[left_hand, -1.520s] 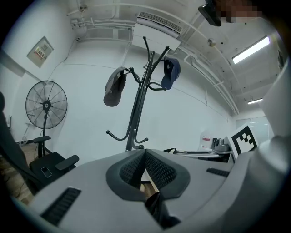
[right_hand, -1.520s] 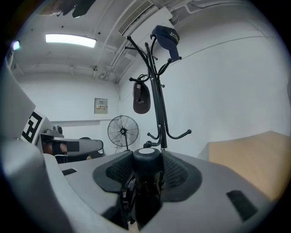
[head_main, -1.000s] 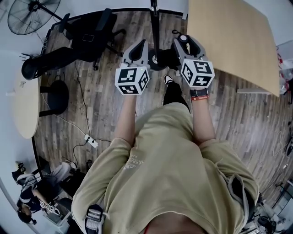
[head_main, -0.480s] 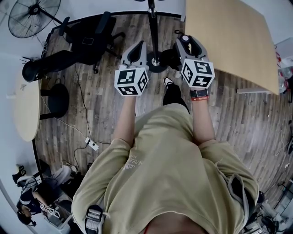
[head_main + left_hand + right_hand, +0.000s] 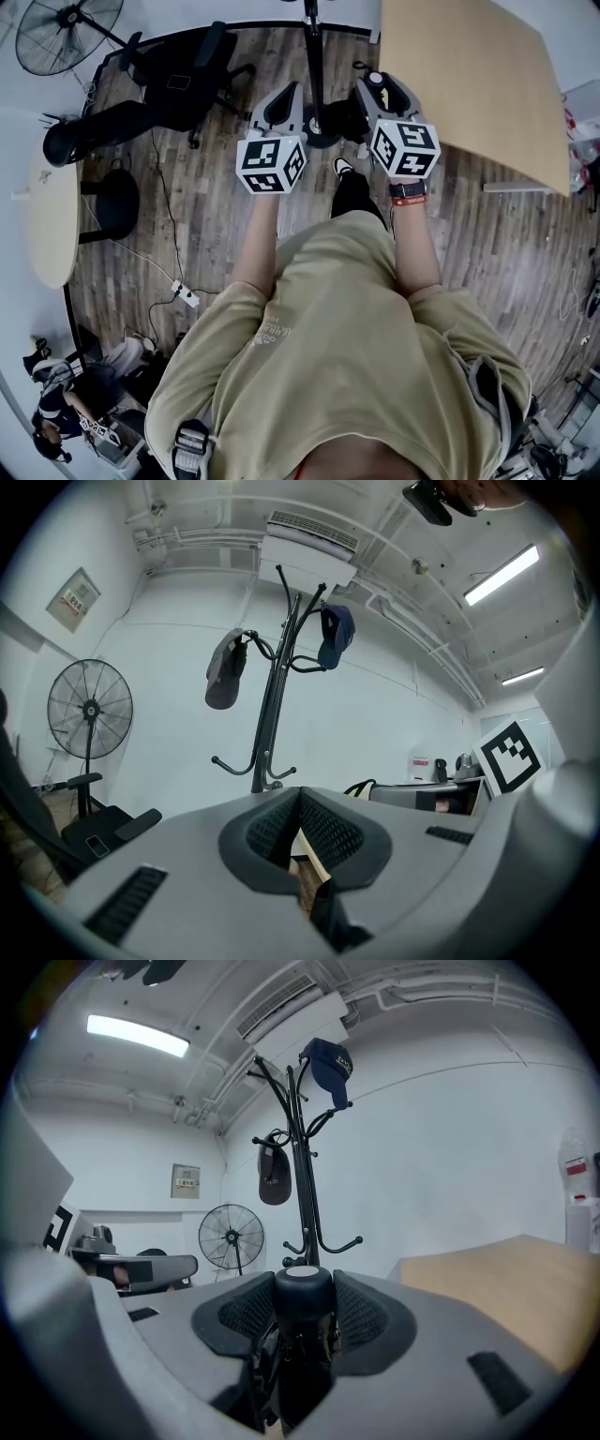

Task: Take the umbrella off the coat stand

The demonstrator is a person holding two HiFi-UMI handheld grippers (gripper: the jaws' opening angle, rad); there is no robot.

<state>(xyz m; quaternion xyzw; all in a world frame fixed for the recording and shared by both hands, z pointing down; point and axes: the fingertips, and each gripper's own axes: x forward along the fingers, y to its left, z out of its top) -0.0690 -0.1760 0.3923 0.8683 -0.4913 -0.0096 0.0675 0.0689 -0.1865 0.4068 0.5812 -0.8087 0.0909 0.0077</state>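
The black coat stand (image 5: pixel 315 56) rises just ahead of me, its round base (image 5: pixel 326 137) on the wooden floor between both grippers. My right gripper (image 5: pixel 380 92) is shut on the folded black umbrella (image 5: pixel 302 1307), whose white-capped end (image 5: pixel 376 79) pokes up between the jaws. It hangs clear of the stand (image 5: pixel 302 1166), which stands some way off. My left gripper (image 5: pixel 281 101) is shut with nothing in it, its ribbed pads (image 5: pixel 323 829) meeting at the tips. A blue cap (image 5: pixel 335 635) and a grey cap (image 5: pixel 225 672) hang on the stand's hooks.
A light wooden table (image 5: pixel 478 75) stands at the right, close to my right gripper. Black office chairs (image 5: pixel 178 75) and a standing fan (image 5: pixel 56 28) fill the left back. A round table (image 5: pixel 52 216) and a power strip (image 5: pixel 187 292) with cables are at the left.
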